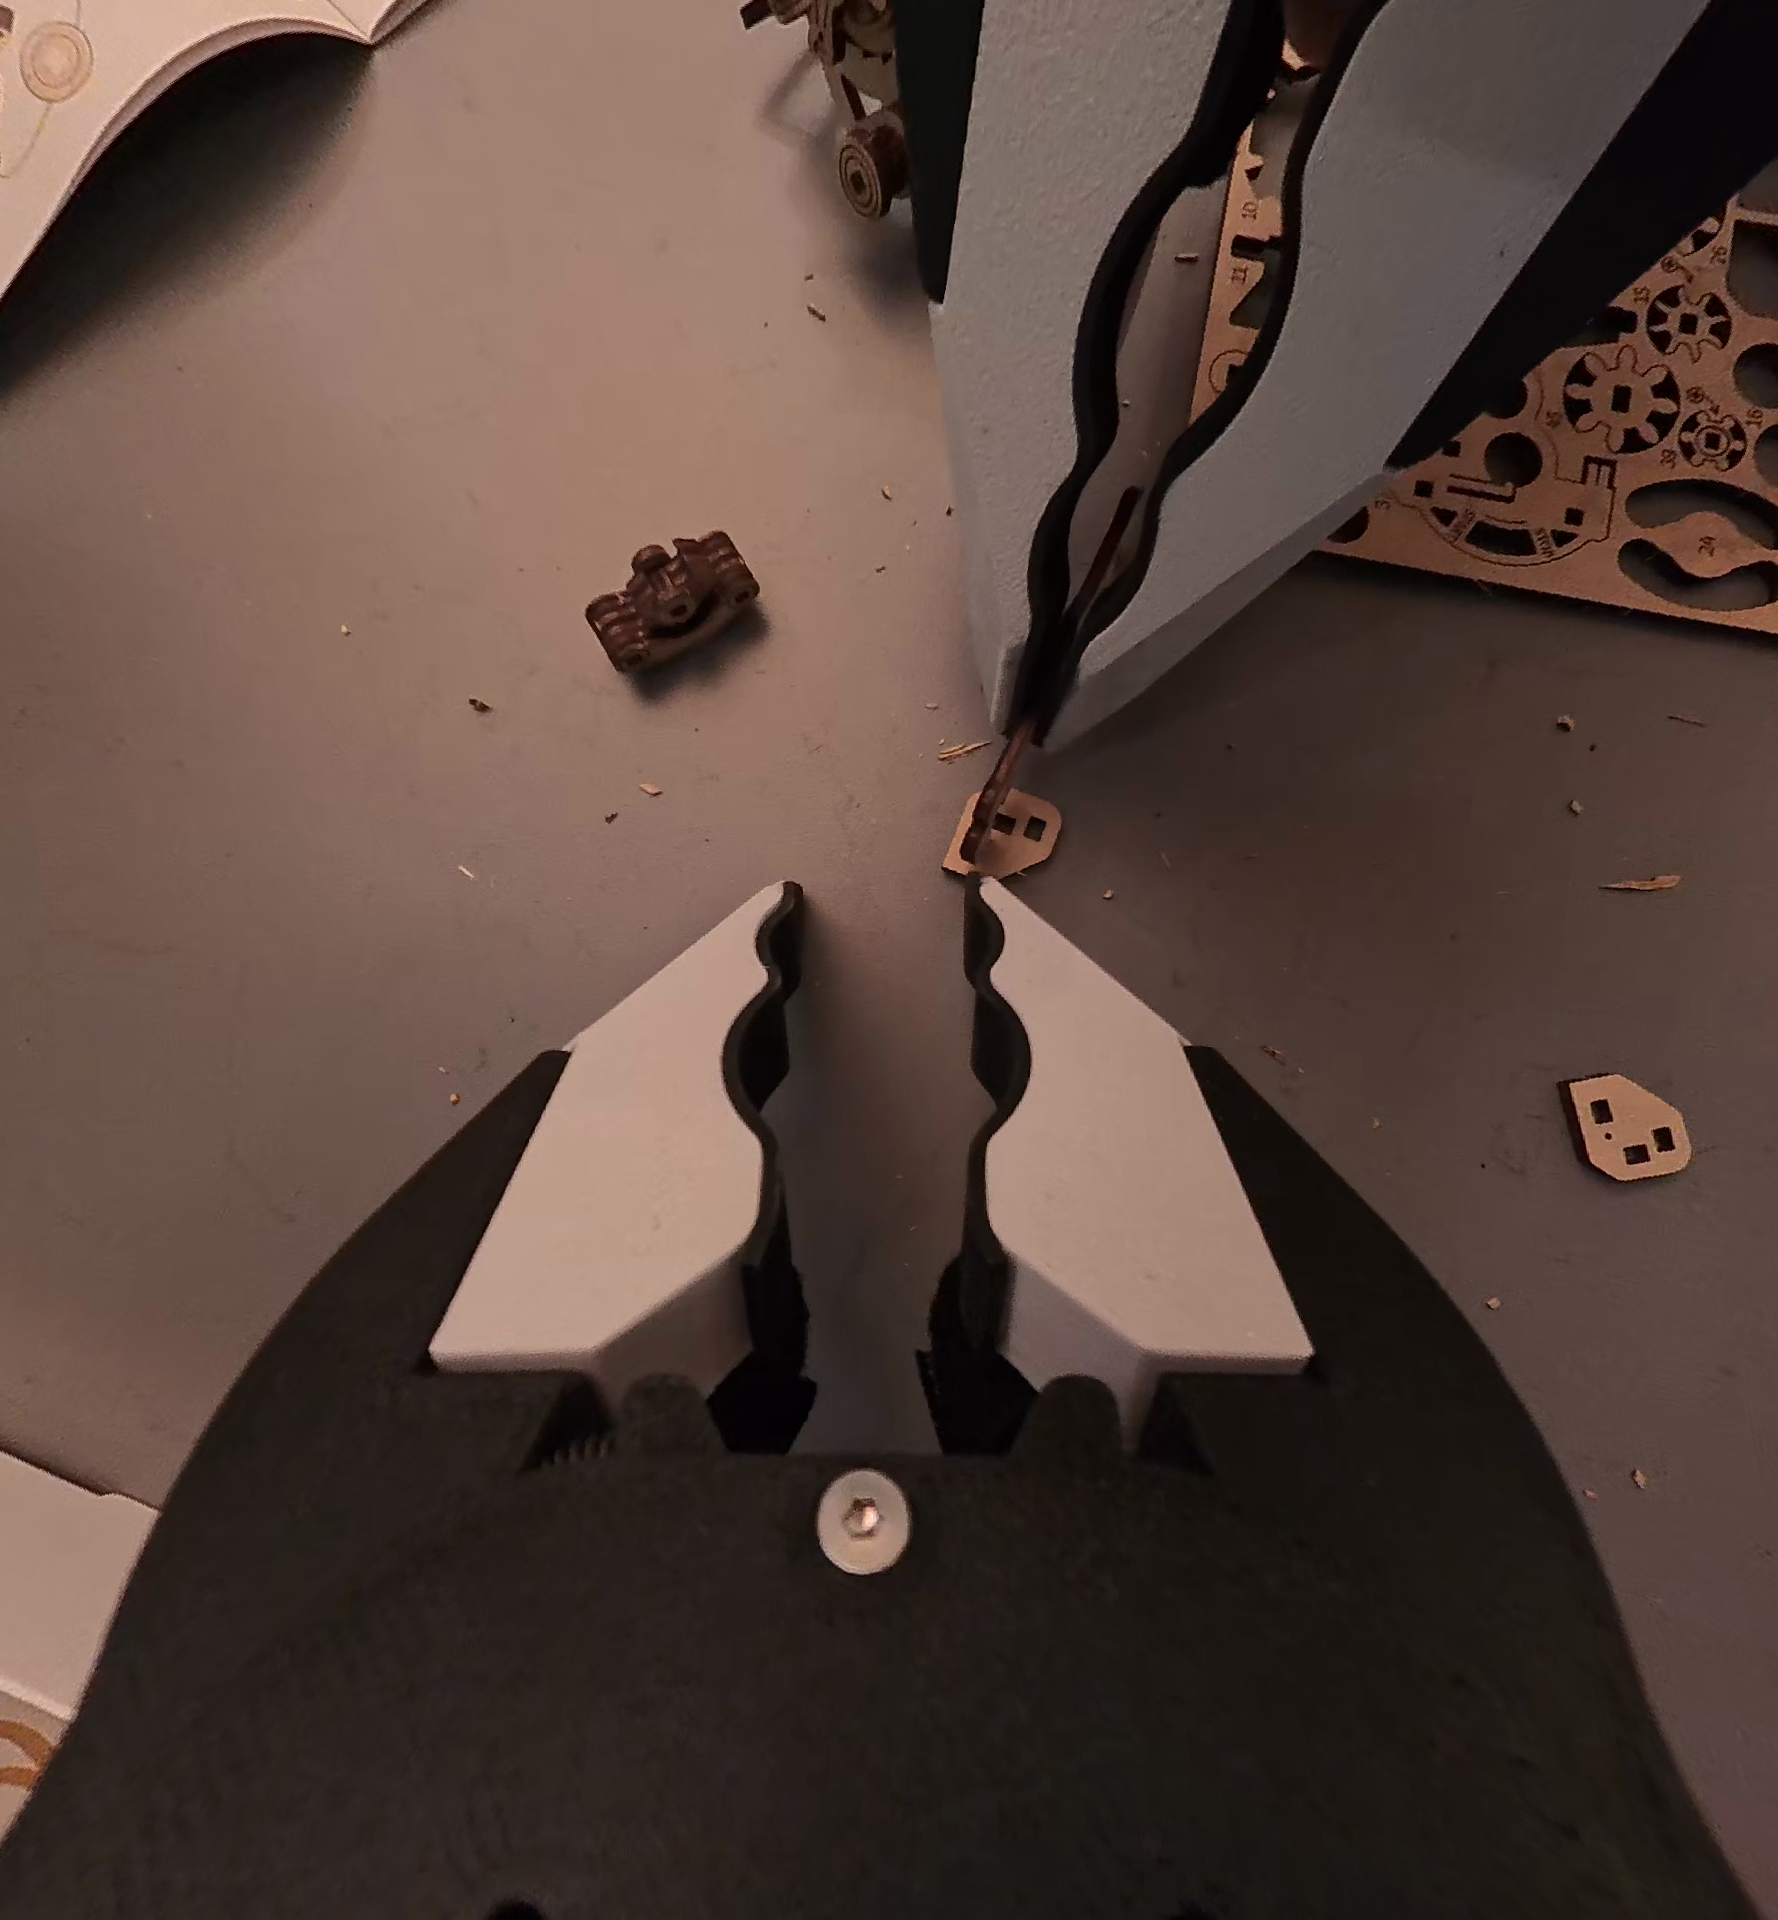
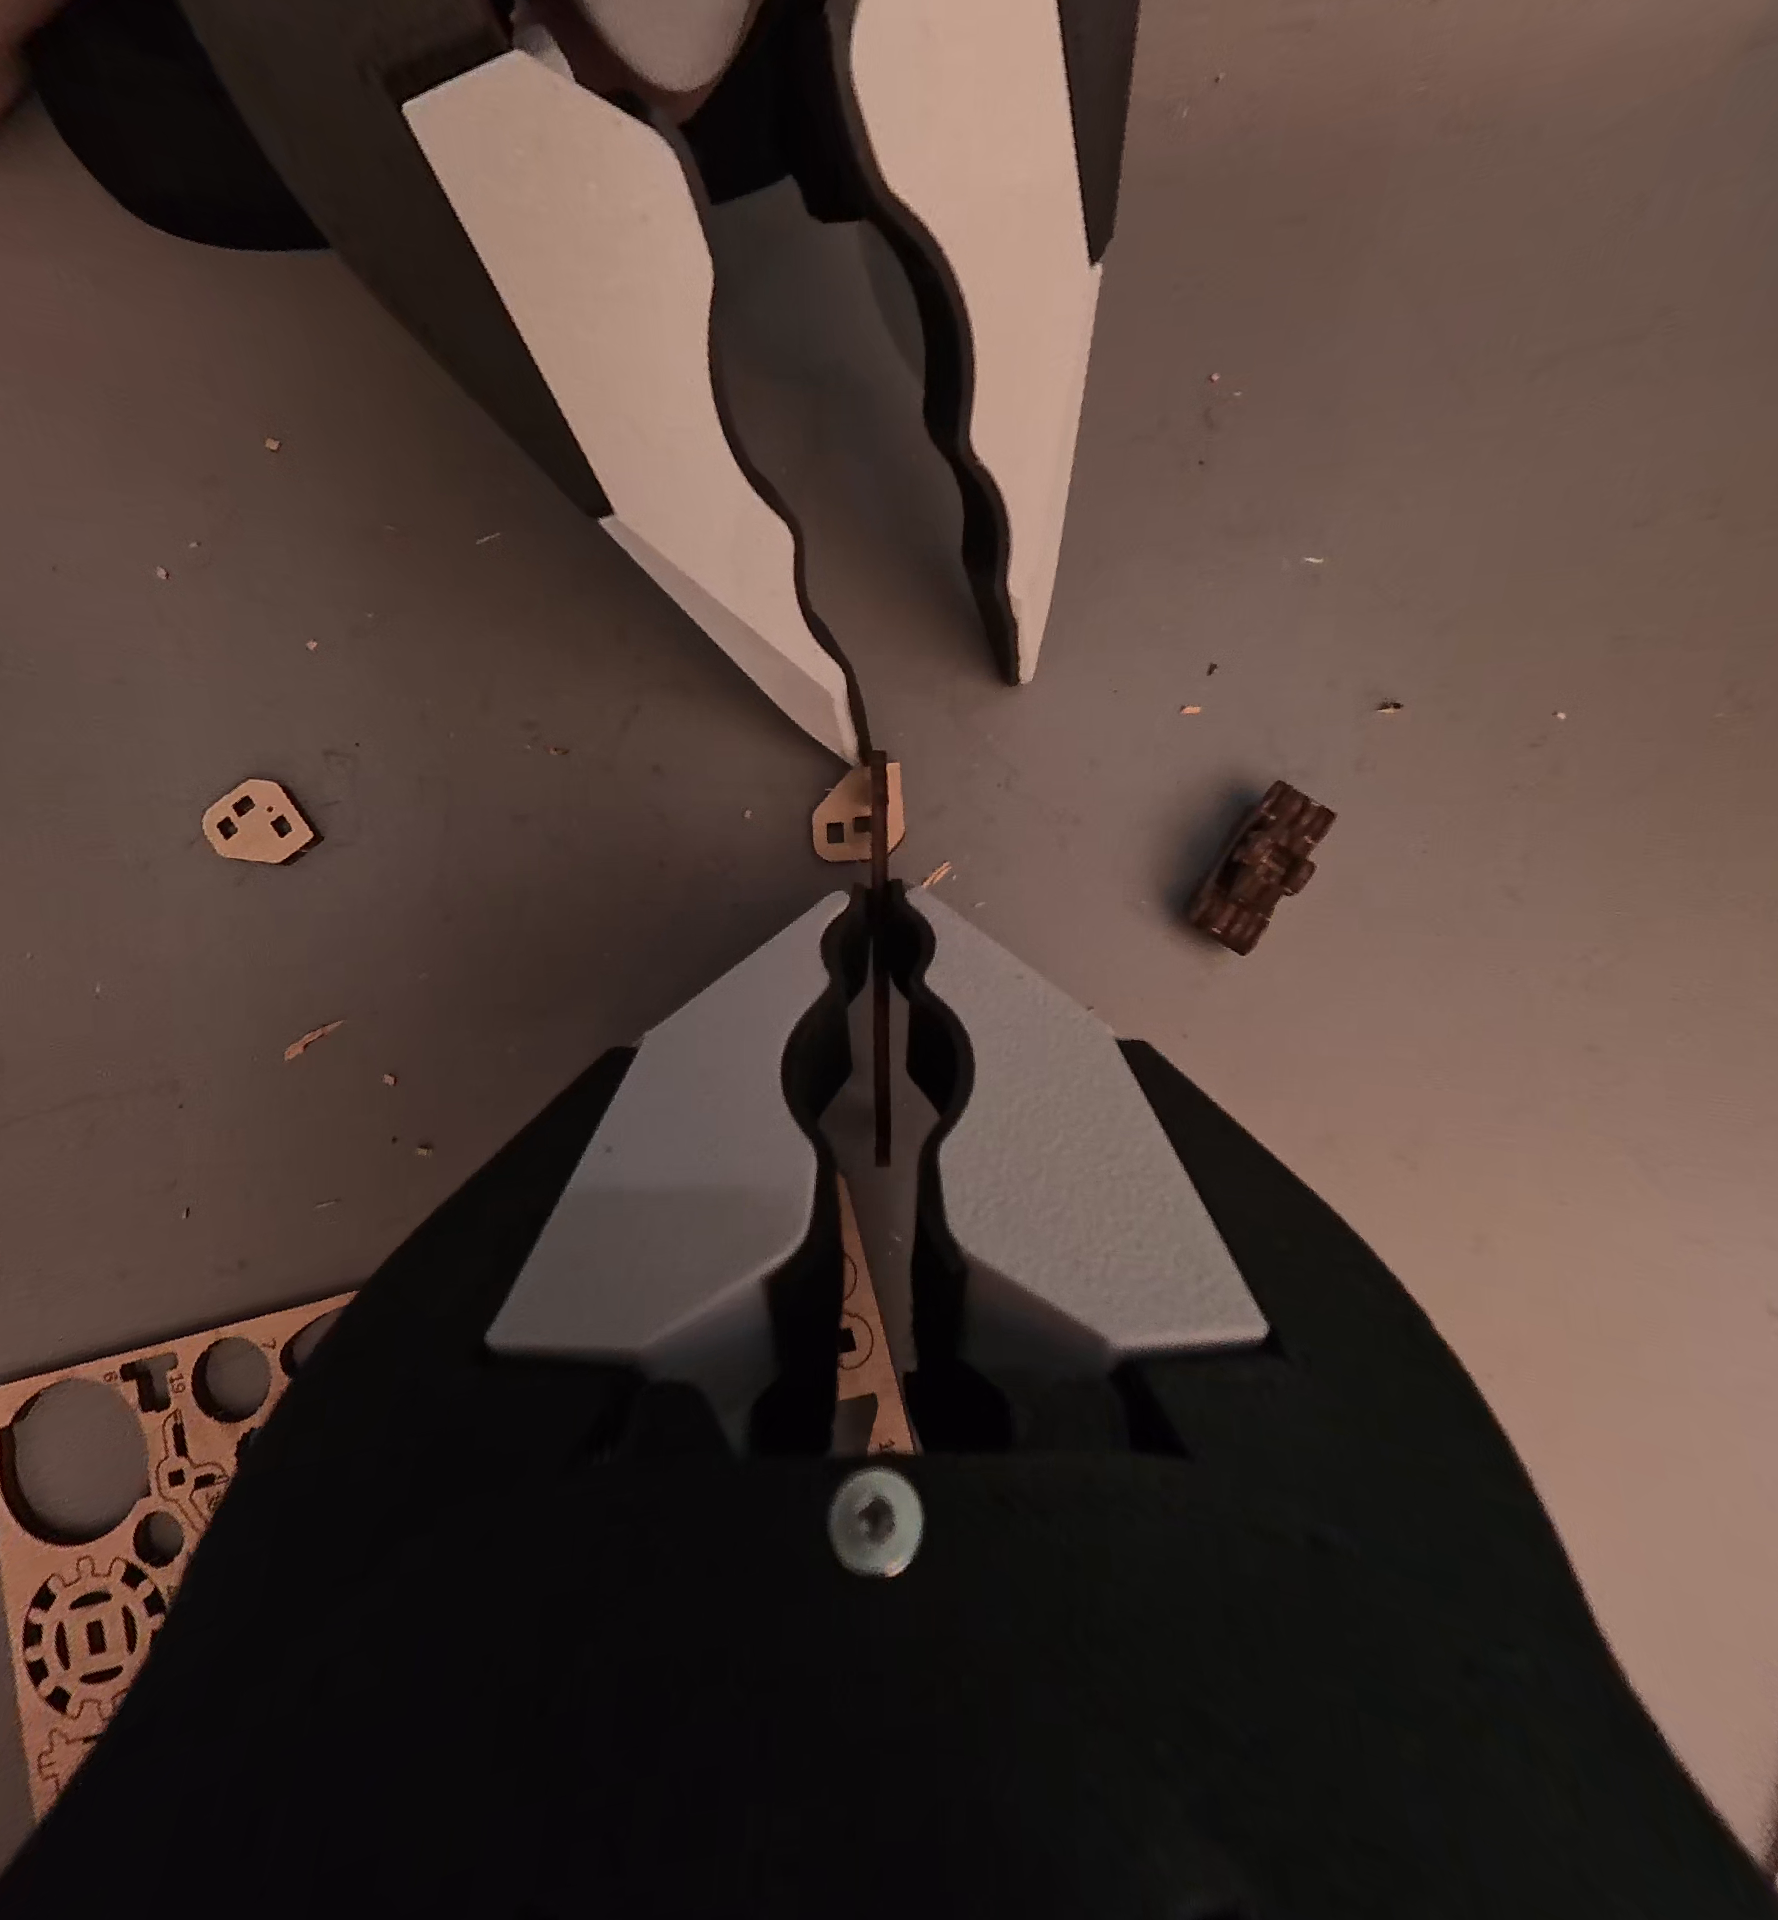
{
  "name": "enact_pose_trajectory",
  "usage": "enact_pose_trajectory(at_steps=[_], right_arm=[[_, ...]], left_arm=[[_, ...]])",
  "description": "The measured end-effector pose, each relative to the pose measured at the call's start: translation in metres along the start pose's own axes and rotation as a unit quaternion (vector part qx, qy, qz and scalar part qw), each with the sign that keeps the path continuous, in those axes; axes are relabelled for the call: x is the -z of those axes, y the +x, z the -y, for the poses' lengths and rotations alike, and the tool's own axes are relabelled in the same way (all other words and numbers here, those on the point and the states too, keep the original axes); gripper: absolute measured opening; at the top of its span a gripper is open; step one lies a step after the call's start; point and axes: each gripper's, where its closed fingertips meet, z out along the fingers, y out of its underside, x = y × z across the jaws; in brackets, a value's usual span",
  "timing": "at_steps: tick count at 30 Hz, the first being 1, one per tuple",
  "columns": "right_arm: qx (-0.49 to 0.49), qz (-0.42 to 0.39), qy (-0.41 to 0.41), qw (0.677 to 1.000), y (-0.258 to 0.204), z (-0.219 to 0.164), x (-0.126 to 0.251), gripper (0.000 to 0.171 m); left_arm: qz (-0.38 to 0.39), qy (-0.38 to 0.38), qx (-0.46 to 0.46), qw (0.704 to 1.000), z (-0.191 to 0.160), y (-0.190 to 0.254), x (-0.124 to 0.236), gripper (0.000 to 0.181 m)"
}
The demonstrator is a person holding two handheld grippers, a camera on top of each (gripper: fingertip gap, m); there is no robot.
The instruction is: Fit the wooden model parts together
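Observation:
My right gripper [image 2: 874, 896] is shut on a thin dark wooden strip [image 2: 881, 1039], held edge-on. The strip's end rests in or on the slots of a small pale slotted plate [image 2: 849, 823] lying flat on the grey table. In the left wrist view the right gripper [image 1: 1030, 727] comes down from the top right, with the strip [image 1: 1004, 784] meeting the plate [image 1: 1020, 831]. My left gripper [image 1: 885, 899] is open and empty, one fingertip at the plate's edge. It also shows in the right wrist view [image 2: 935, 712].
A second slotted plate [image 1: 1628, 1127] [image 2: 261, 821] lies loose. A dark wooden sub-assembly [image 1: 672, 613] [image 2: 1259, 868] lies nearby. A laser-cut parts sheet [image 1: 1643, 416] [image 2: 85, 1507], an open booklet [image 1: 85, 125], a partly built model [image 1: 864, 156] and wood chips surround the spot. The tips of both grippers are at nearly the same place.

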Motion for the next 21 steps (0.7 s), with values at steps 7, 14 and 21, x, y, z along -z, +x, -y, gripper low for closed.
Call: enact_pose_trajectory(at_steps=[7, 14, 21], right_arm=[[-0.001, -0.003, -0.003, 1.0, -0.0003, -0.0004, -0.0003, 0.001], [0.02, -0.016, -0.026, 0.999, -0.0022, -0.0057, -0.0043, 0.0], [0.021, -0.011, -0.023, 0.999, -0.0028, -0.0055, -0.0044, 0.0]], left_arm=[[0.003, -0.005, -0.004, 1.0, -0.0006, 0.0008, 0.0003, 0.03], [-0.005, 0.0, 0.006, 1.0, -0.0002, 0.0009, 0.0007, 0.03], [-0.002, -0.001, 0.001, 1.0, -0.0003, 0.0011, 0.0003, 0.031]])
